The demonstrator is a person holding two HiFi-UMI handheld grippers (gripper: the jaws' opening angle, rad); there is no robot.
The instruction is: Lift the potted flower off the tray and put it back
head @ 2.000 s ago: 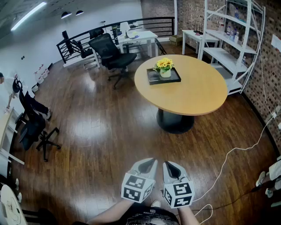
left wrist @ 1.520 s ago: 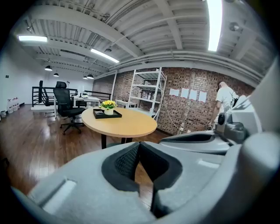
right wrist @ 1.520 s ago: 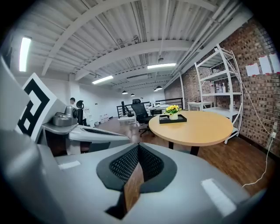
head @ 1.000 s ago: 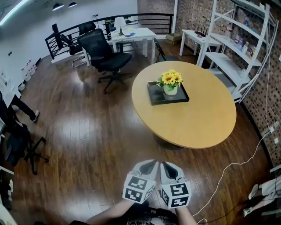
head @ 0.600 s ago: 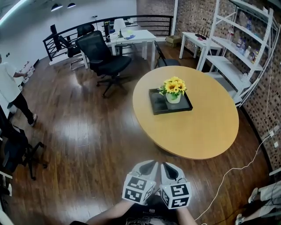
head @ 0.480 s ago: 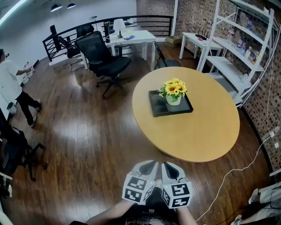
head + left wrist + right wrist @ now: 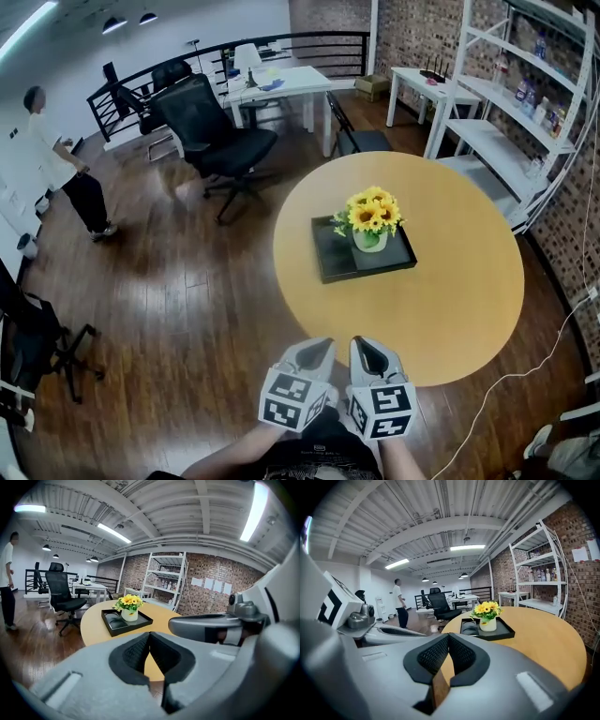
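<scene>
A potted flower (image 7: 371,217) with yellow blooms in a small white pot stands on a black tray (image 7: 337,263) near the middle of a round wooden table (image 7: 450,300). The pot (image 7: 129,615) sits at the tray's right side in the left gripper view, and the flower (image 7: 486,613) also shows ahead in the right gripper view. My left gripper (image 7: 319,346) and right gripper (image 7: 361,344) hang side by side at the table's near edge, well short of the tray. Both are shut with nothing between their pads.
A black office chair (image 7: 208,127) stands left of the table, with a white desk (image 7: 281,84) behind it. White shelving (image 7: 511,112) lines the brick wall at right. A person (image 7: 66,169) stands at far left. A white cable (image 7: 525,370) lies on the wooden floor.
The table and tray have drawn closer and lower in the head view as I moved forward. Both grippers stay shut and side by side. The person at left has walked further into view.
</scene>
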